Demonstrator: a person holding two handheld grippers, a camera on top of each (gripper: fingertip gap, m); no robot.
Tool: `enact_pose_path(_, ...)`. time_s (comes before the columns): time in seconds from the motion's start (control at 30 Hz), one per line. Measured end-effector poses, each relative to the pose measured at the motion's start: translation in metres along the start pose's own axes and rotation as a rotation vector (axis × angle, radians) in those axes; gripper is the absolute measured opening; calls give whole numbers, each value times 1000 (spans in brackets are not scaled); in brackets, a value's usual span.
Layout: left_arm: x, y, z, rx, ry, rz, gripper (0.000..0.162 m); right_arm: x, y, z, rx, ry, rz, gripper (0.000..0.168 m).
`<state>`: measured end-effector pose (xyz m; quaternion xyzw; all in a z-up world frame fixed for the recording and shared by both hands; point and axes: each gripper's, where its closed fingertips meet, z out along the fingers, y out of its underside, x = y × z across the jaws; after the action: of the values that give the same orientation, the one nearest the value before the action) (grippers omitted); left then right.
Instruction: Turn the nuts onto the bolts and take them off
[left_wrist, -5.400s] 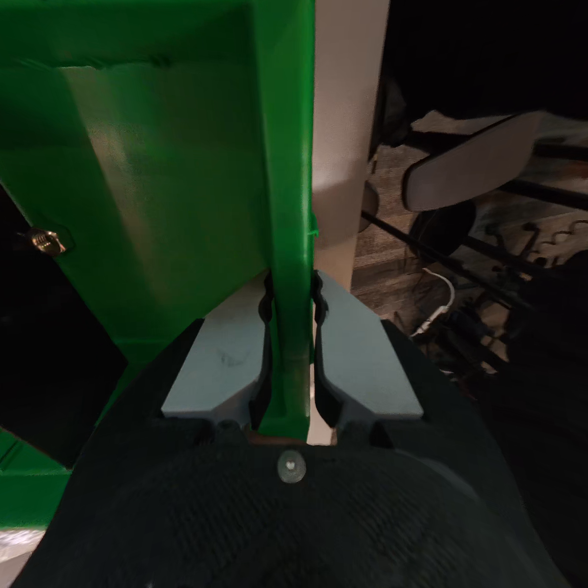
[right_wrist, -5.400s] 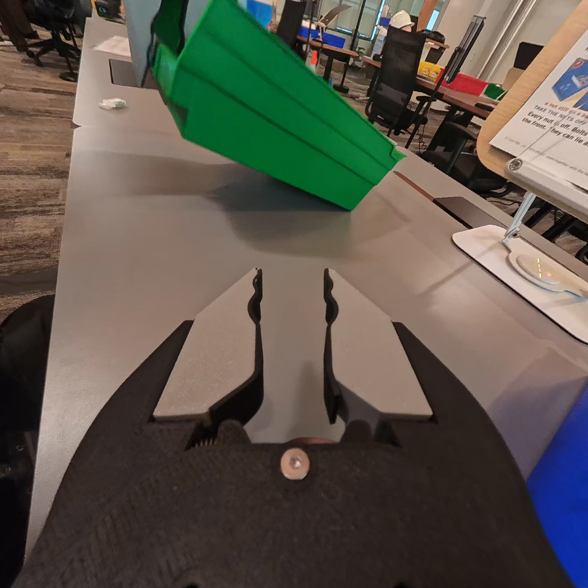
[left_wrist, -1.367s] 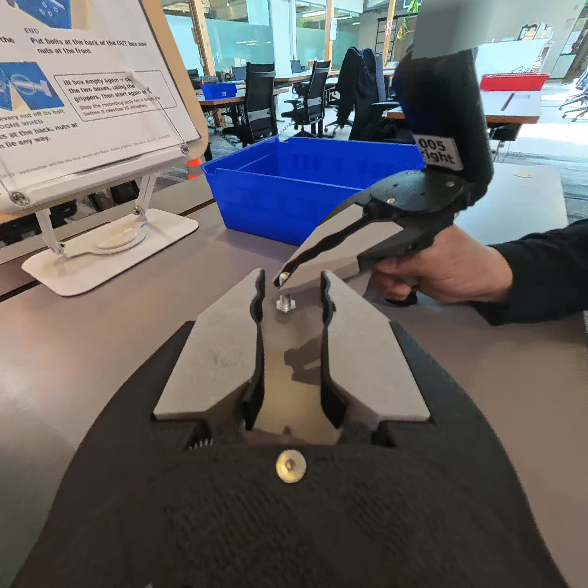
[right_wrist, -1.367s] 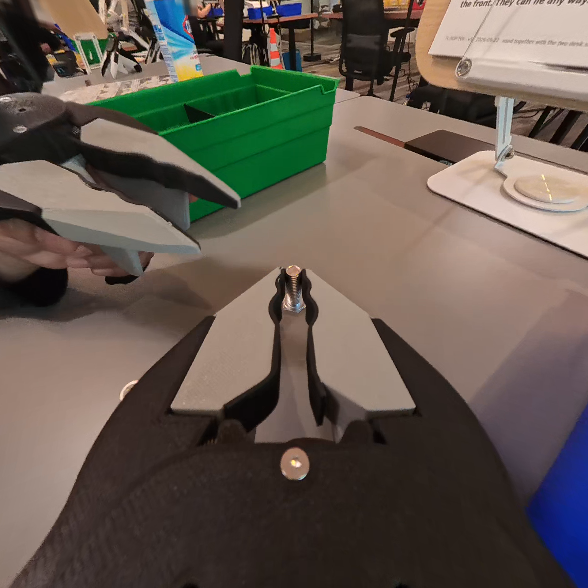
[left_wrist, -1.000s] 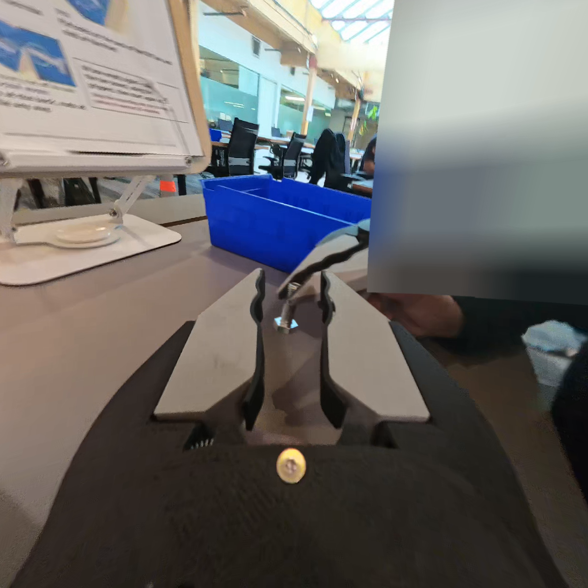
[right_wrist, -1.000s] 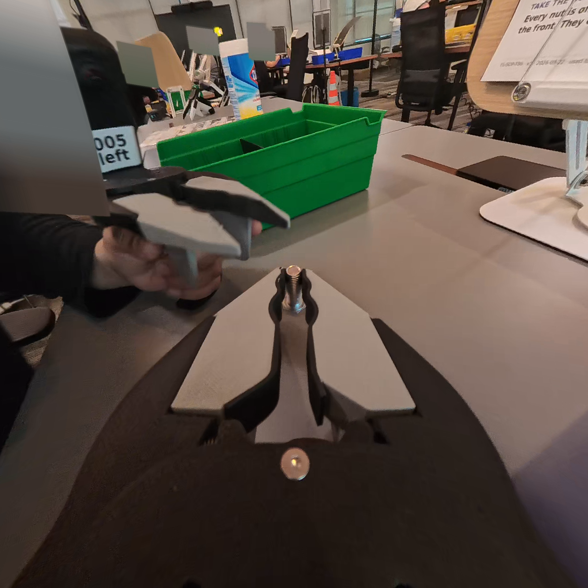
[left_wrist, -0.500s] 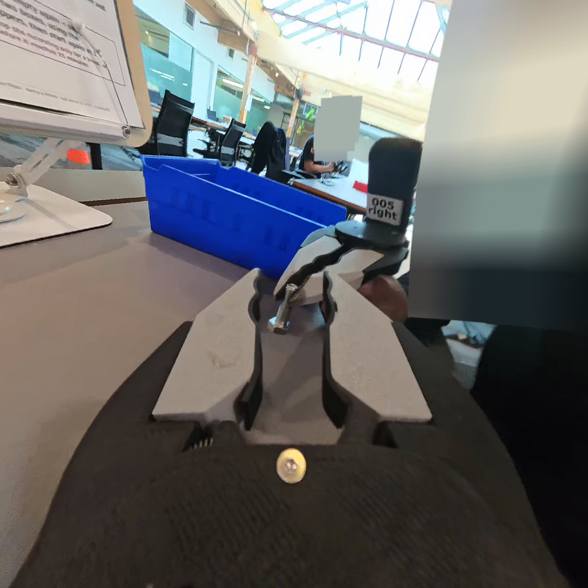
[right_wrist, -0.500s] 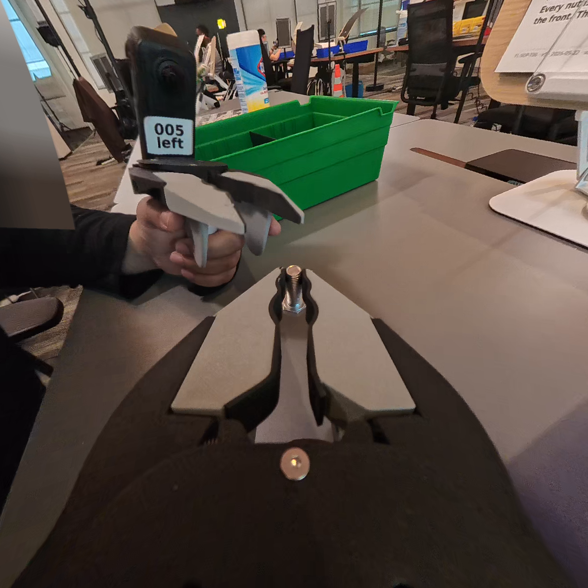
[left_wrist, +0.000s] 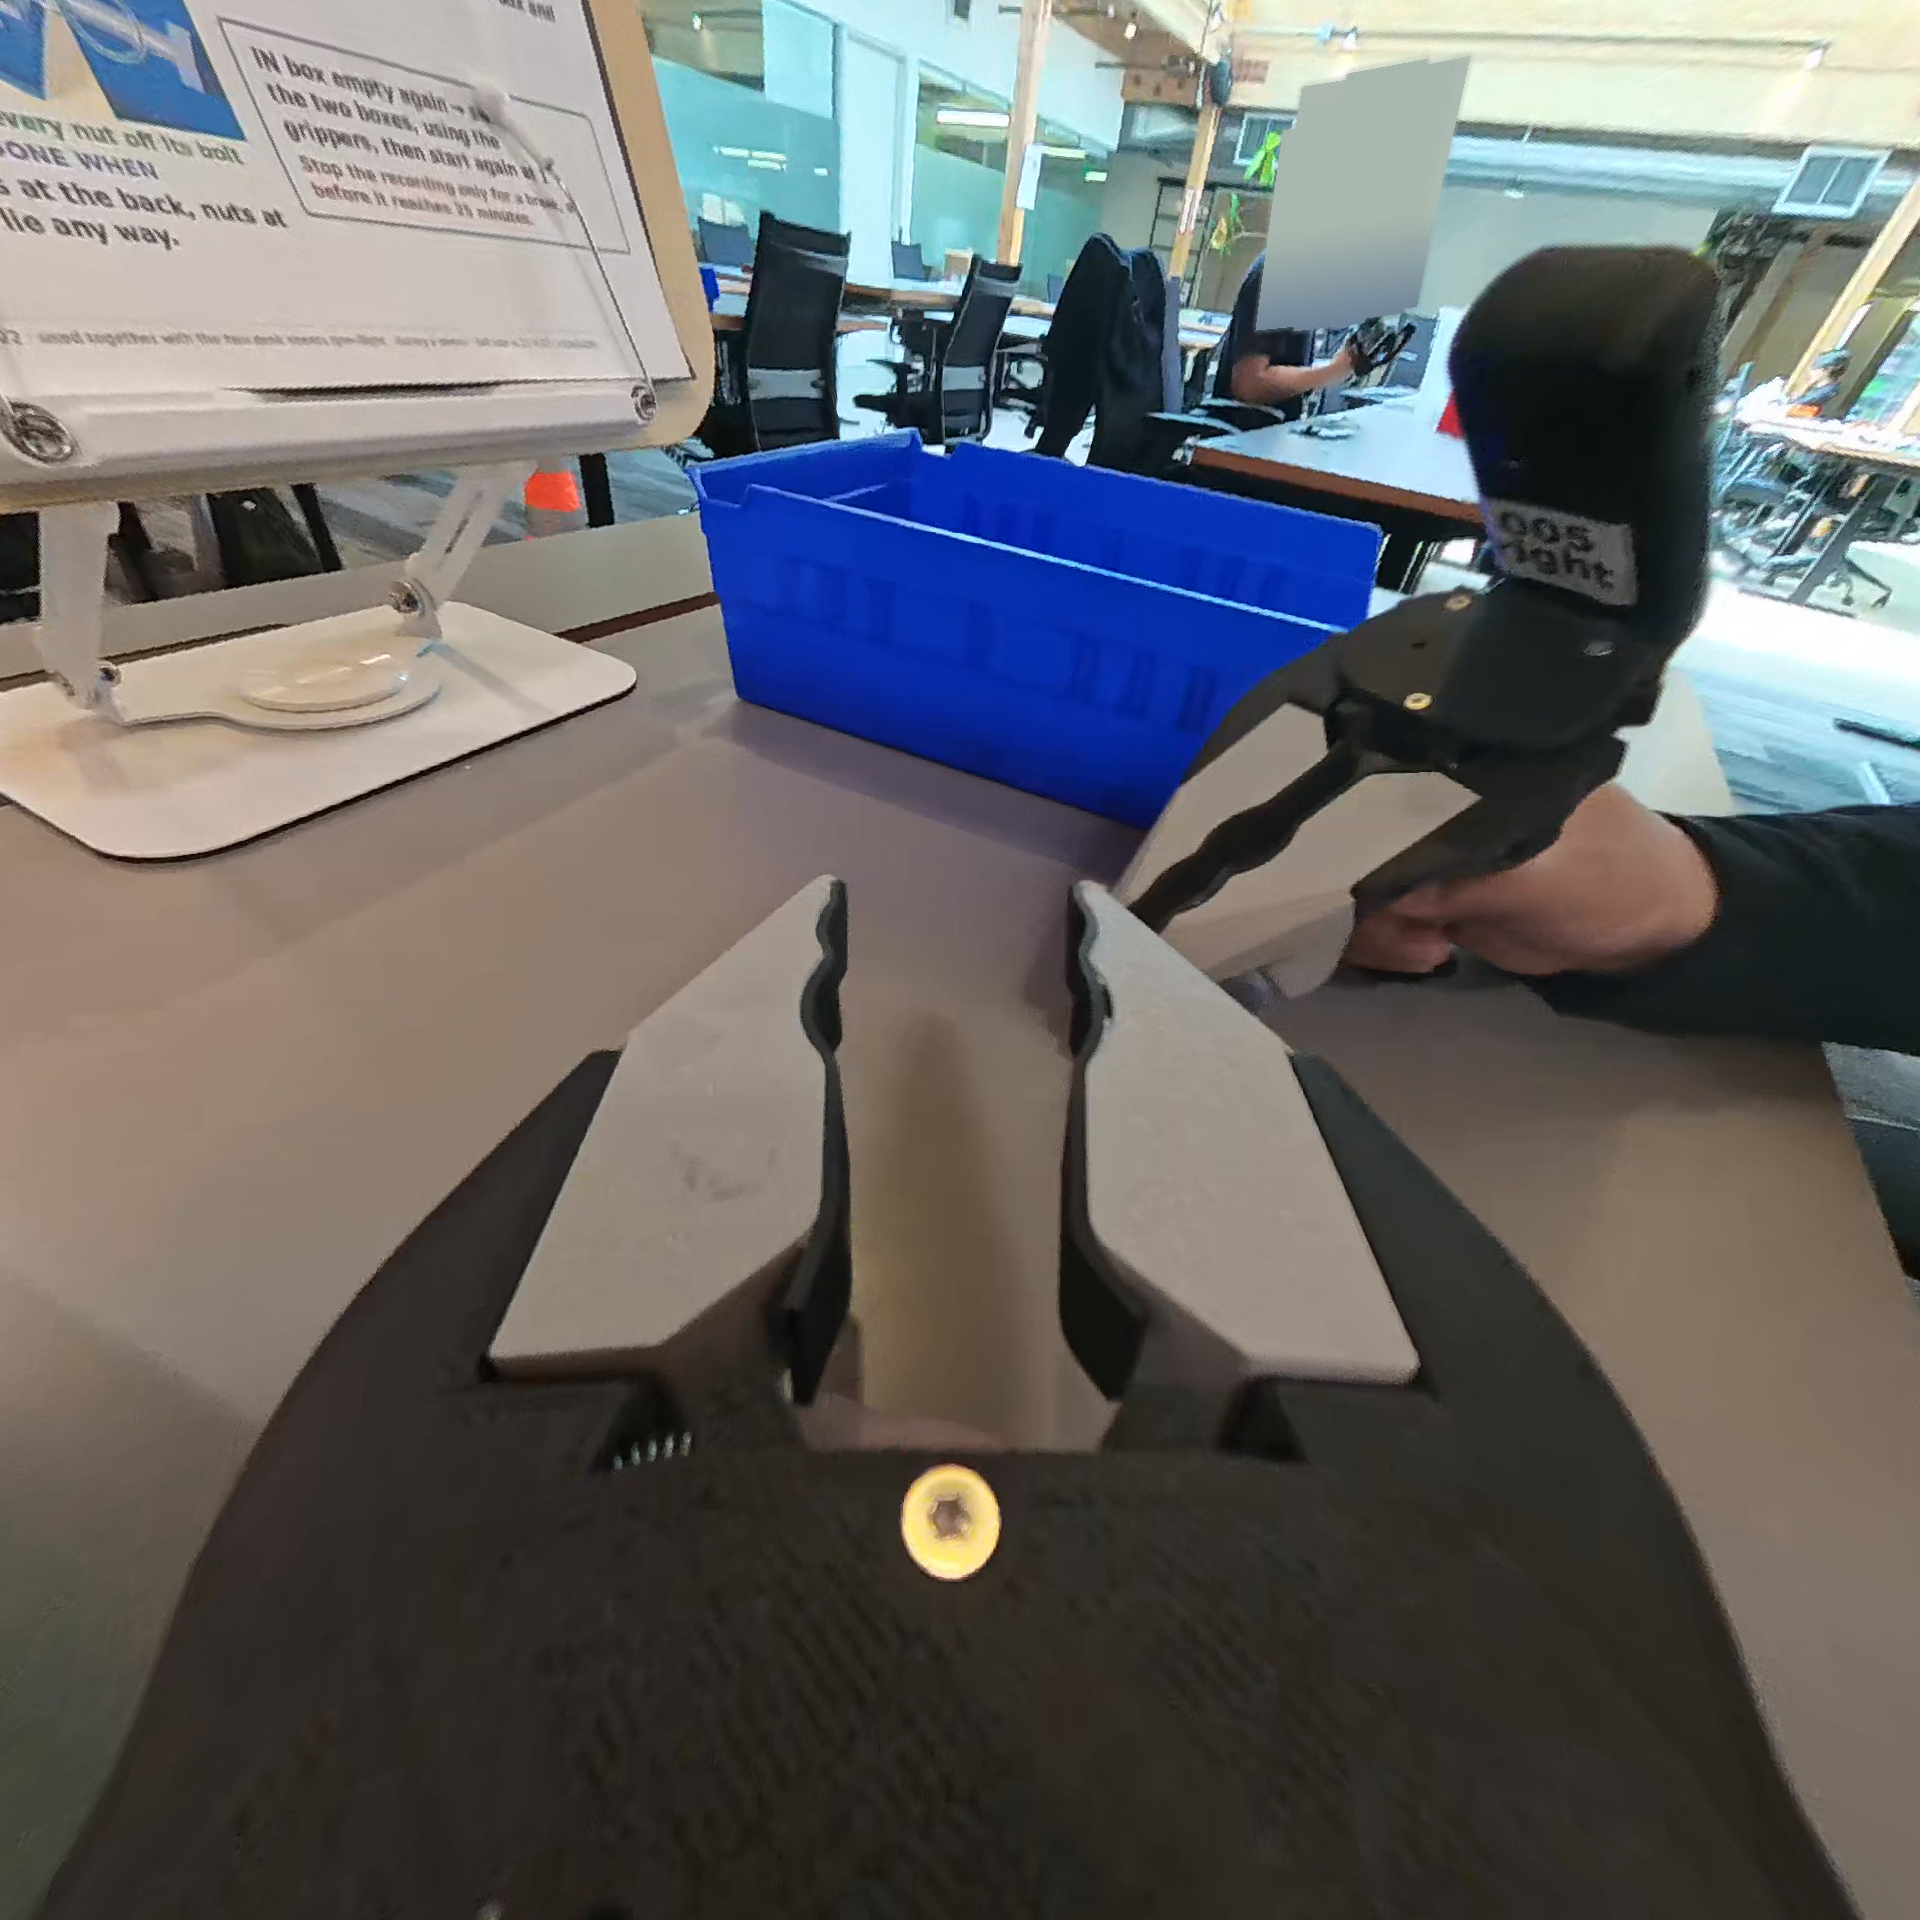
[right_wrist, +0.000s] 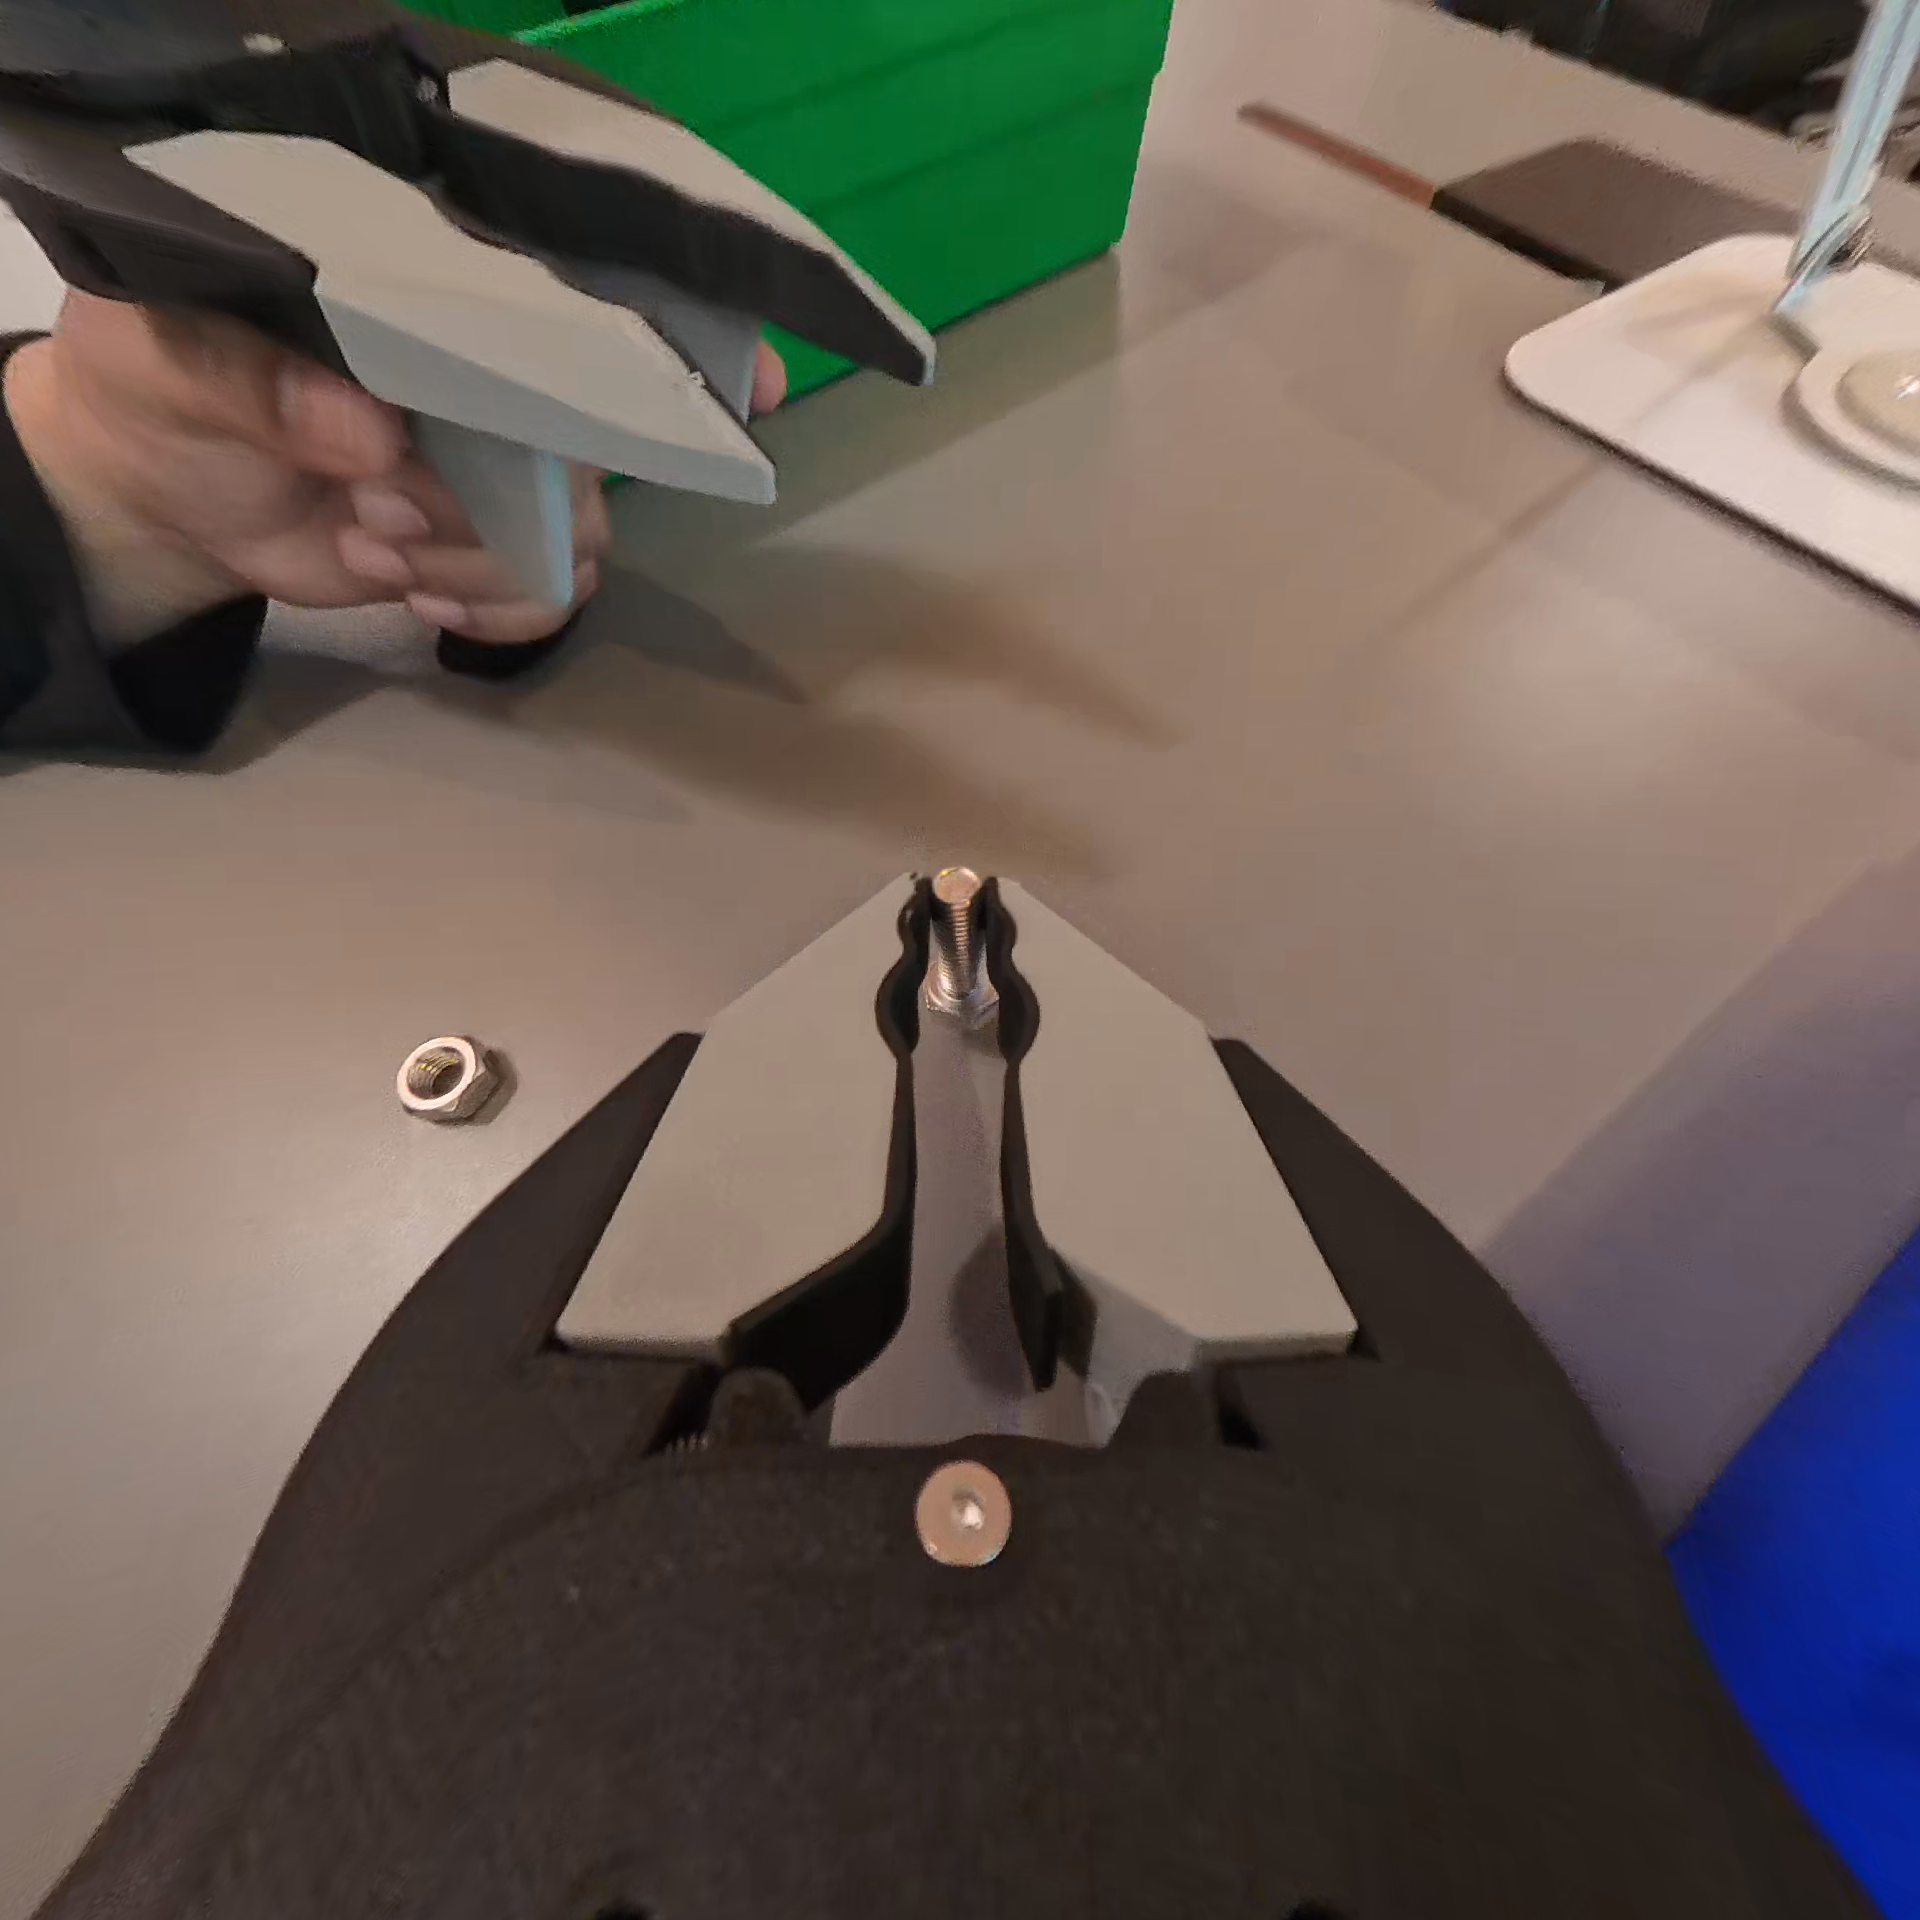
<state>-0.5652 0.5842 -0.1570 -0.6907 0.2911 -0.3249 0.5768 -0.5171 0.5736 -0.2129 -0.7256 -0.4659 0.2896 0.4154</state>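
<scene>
My right gripper (right_wrist: 958, 883) is shut on a silver bolt (right_wrist: 961, 956), threaded end pointing forward and hex head toward the camera, held above the grey table (right_wrist: 1351, 779). A loose silver nut (right_wrist: 450, 1077) lies flat on the table to its left. My left gripper (left_wrist: 951, 904) is open and empty, low over the table. In the right wrist view the left gripper (right_wrist: 847, 431) hovers at the upper left, beyond the nut. In the left wrist view the right gripper (left_wrist: 1132, 894) sits just right of my left fingers, and the bolt is hidden there.
A green bin (right_wrist: 935, 125) stands behind the left gripper. A blue bin (left_wrist: 1039, 665) stands at the right side of the table. A white stand base (left_wrist: 312, 696) carrying a printed sheet stands at the back. A hand (left_wrist: 1507, 914) holds each gripper. There is about 8 cm between the tips of the two grippers. The loose silver nut (right_wrist: 450, 1077) is about 11 cm from my right fingertips.
Both views have tipped down toward the table, and the nut has come into the right wrist view. The right gripper now shows right of the left fingers, not between them. It still holds the bolt.
</scene>
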Motion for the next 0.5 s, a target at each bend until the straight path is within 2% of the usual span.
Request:
enact_pose_path(0.1,1,3,1,-27,-1,14,40,-5,-1,0,2,-27,-13,8)
enact_pose_path(0.4,-3,8,2,-67,-36,52,41,-2,-9,-10,62,0,3,31)
enact_pose_path(0.5,-7,10,2,-83,-49,39,41,-31,-23,-22,152,-138,-53,31)
